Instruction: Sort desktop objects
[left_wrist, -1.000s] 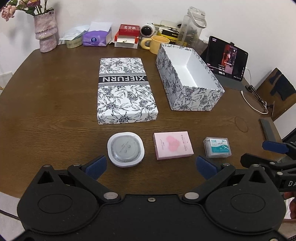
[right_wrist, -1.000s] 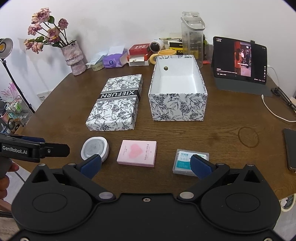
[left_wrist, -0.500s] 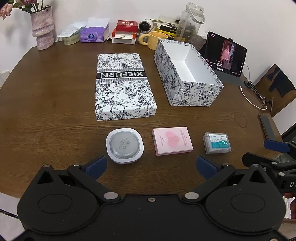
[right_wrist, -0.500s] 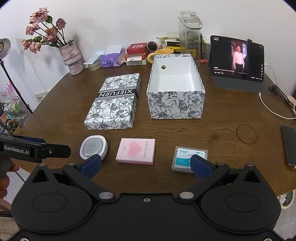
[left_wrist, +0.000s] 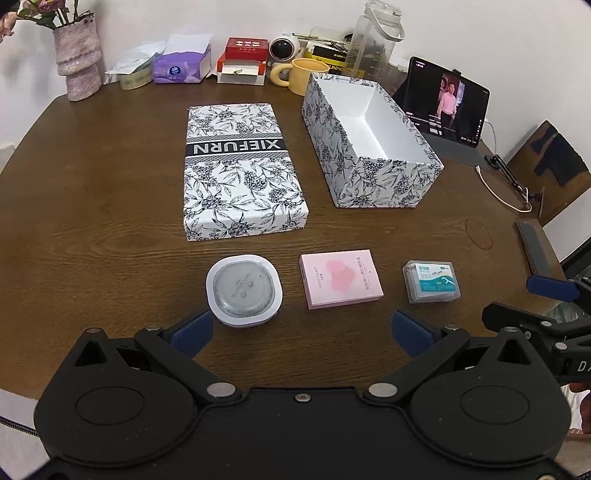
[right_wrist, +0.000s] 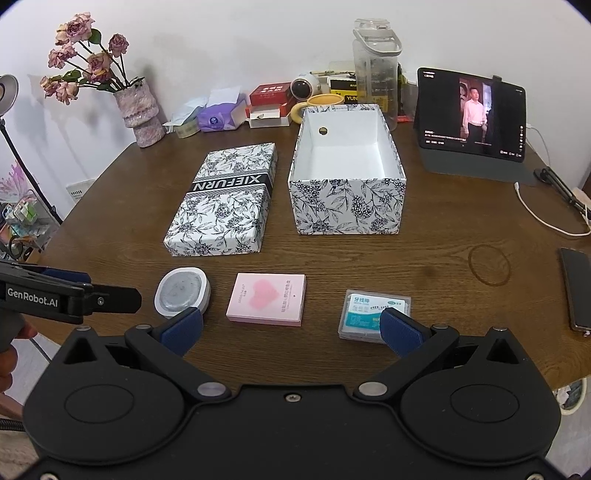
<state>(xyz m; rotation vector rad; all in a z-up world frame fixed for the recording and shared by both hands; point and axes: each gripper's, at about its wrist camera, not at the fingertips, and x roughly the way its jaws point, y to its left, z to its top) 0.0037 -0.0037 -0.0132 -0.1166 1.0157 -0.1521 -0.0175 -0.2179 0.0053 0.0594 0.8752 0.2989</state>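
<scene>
desk: floss box (right_wrist: 375, 314) beside right tongs (right_wrist: 291, 328)

The left tool (left_wrist: 301, 328), fingers spread, hovers above the round case (left_wrist: 244, 290) and pink box (left_wrist: 340, 283).

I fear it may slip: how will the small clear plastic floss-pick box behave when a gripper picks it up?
The small clear plastic floss-pick box looks rigid, so it should hold its shape. Its glossy sides may be slippery. Lying flat and low on the wooden table, it seems unlikely to roll or tip.
</scene>
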